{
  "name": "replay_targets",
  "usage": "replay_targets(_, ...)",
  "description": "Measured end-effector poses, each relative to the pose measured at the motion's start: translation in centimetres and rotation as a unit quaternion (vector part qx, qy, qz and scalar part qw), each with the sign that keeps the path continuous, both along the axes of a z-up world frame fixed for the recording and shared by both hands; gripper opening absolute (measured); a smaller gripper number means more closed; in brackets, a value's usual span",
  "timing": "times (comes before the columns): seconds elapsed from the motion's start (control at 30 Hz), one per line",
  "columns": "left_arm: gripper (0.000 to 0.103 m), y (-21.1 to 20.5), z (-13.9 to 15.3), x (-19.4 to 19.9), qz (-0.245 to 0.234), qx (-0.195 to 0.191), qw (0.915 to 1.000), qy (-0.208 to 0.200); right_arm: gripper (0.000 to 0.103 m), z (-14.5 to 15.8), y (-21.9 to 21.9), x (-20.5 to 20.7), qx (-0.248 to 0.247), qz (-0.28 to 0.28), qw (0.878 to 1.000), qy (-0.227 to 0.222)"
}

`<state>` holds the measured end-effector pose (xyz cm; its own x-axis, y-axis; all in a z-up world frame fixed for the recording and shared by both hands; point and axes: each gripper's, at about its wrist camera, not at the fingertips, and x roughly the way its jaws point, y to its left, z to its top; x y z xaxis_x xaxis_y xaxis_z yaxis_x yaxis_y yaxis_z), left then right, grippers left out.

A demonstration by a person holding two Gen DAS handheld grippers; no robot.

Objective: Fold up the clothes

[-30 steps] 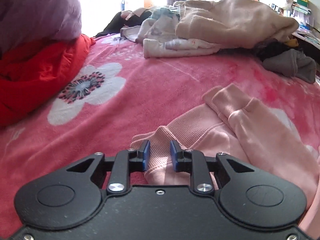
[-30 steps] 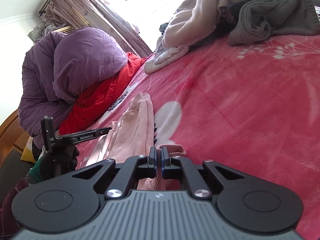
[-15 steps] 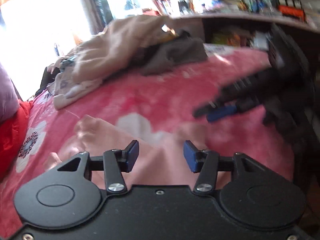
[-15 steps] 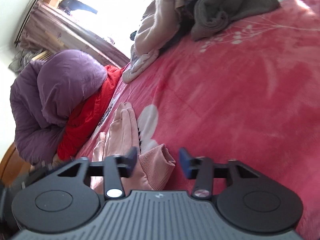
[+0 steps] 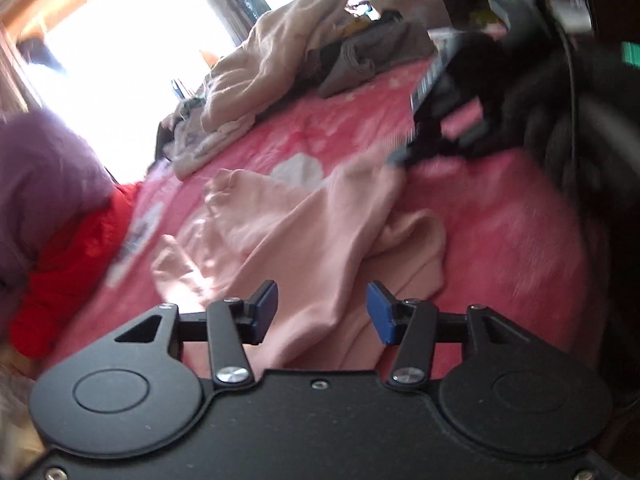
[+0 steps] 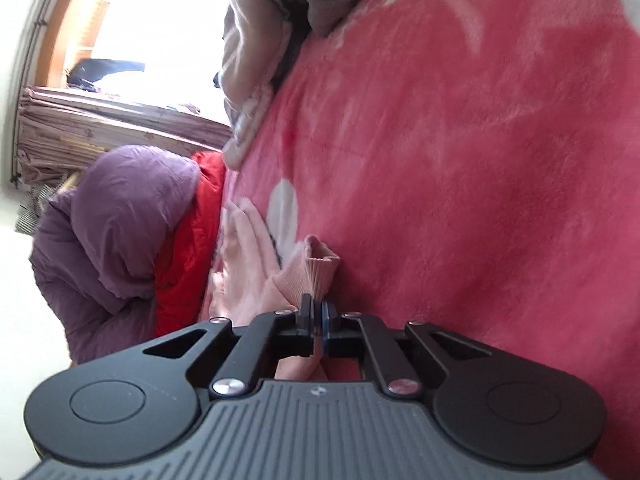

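Clamping the sweater's (image 6: 256,280) ribbed cuff (image 6: 320,268), the right tongs (image 6: 316,320) sit nearest it, while the left tongs (image 5: 322,312) hover apart and empty over its body, sleeve running toward the bed's (image 6: 480,160) red-quilt edge.

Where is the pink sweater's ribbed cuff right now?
In the right wrist view, the ribbed cuff sits low centre, pinched by the right gripper, against the pink blanket.

No text or label can be read.
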<state>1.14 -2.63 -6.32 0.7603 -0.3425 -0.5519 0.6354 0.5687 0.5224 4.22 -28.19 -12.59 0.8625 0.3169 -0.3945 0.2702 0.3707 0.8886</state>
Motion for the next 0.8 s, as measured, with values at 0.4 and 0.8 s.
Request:
replay_targets(0.4,0.026,4.9,-1.6,1.7,0.037,0.034,0.9986,0.017,0.006,4.4,0.1,1.0,-0.012,0.014,0.999,-0.045)
replay_targets(0.8,0.012,7.3,-3.1,2.3,0.008,0.000,0.9983,0.058,0.006,8.7,3.8,6.4,0.045,-0.006,0.999,-0.025)
